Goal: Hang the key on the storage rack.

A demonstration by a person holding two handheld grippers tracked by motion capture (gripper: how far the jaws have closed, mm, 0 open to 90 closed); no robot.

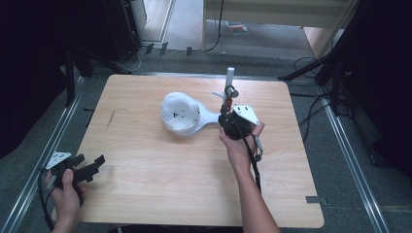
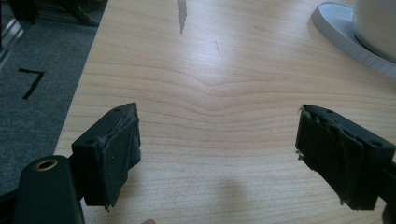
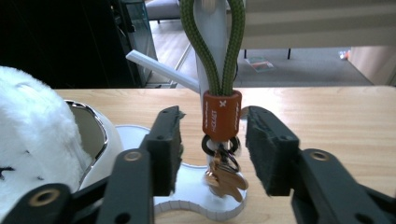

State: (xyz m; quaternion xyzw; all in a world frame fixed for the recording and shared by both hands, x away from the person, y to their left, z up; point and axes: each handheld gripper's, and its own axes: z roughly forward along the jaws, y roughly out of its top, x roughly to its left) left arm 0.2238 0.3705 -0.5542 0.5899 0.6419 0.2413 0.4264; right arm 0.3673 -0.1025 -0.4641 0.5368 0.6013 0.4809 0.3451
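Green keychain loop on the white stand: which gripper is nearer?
Right. The right gripper straddles the keychain, not gripping; the left gripper sits at the table's near-left edge.

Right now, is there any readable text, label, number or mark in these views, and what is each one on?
"X": a white cross on the orange sleeve of the green cord loop, between the right hand-held gripper jaws.
Vertical lettering below that cross: too small and blurred to read.
"7"-like black mark on the grey floor beside the table; possibly only tape.

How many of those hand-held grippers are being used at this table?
2. The left gripper is held open at the table's near left edge; the right gripper is beside the white stand, its jaws open around the hanging keychain.
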